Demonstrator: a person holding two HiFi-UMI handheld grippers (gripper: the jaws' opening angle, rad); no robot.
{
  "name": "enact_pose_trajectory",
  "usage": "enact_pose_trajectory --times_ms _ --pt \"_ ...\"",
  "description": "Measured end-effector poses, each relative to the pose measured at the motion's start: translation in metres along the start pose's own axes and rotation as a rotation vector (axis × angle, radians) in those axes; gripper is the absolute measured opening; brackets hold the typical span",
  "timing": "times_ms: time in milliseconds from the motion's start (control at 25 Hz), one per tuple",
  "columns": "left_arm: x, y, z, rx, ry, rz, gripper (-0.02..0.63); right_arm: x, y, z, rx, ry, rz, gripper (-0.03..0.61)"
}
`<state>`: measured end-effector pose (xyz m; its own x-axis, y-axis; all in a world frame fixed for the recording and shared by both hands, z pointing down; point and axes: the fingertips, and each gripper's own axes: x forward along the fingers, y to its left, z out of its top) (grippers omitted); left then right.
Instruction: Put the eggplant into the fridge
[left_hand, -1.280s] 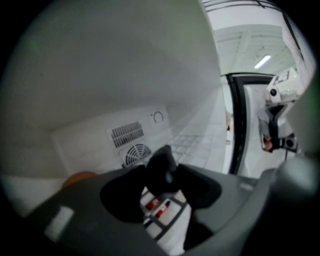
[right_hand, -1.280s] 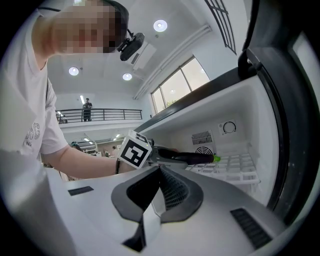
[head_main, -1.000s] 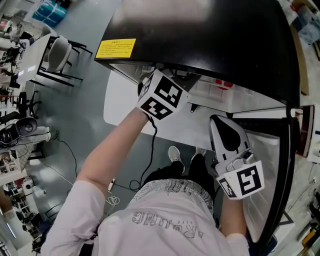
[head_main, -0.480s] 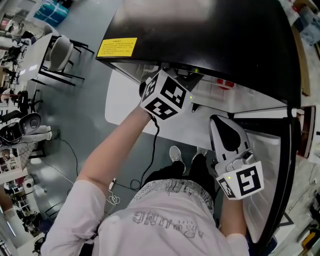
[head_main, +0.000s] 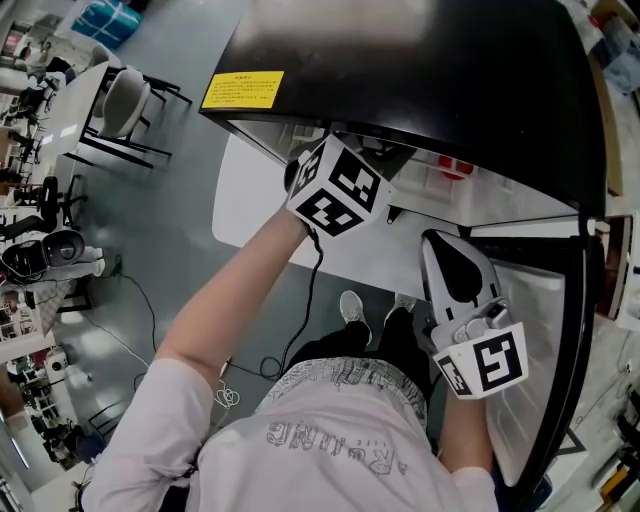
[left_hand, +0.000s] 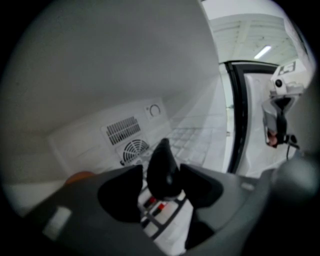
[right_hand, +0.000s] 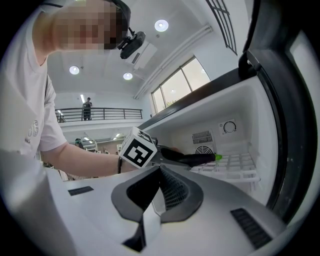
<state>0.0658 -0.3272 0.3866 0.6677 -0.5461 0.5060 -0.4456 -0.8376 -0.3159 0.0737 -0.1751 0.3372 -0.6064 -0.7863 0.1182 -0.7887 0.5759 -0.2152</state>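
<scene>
Now left claw (left_hand: 161, 176) just opening around eggplant (right_hand: 197, 159) inside fridge (head_main: 420, 70); right claw (right_hand: 160, 172) closed, empty, unmoved.

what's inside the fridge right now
The eggplant, over the wire shelf, between the jaws of the left gripper, which have just been opening. Something orange shows at the left, mostly covered by the gripper, so I can't name it.
</scene>
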Motion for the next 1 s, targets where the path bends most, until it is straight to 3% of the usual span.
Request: enact_pose_trajectory --times_ms 1000 --pt "-0.025 -0.007 0.017 -0.010 -0.050 0.009 0.275 -0.007 0.012 0.005 -0.019 0.001 -0.003 0.003"
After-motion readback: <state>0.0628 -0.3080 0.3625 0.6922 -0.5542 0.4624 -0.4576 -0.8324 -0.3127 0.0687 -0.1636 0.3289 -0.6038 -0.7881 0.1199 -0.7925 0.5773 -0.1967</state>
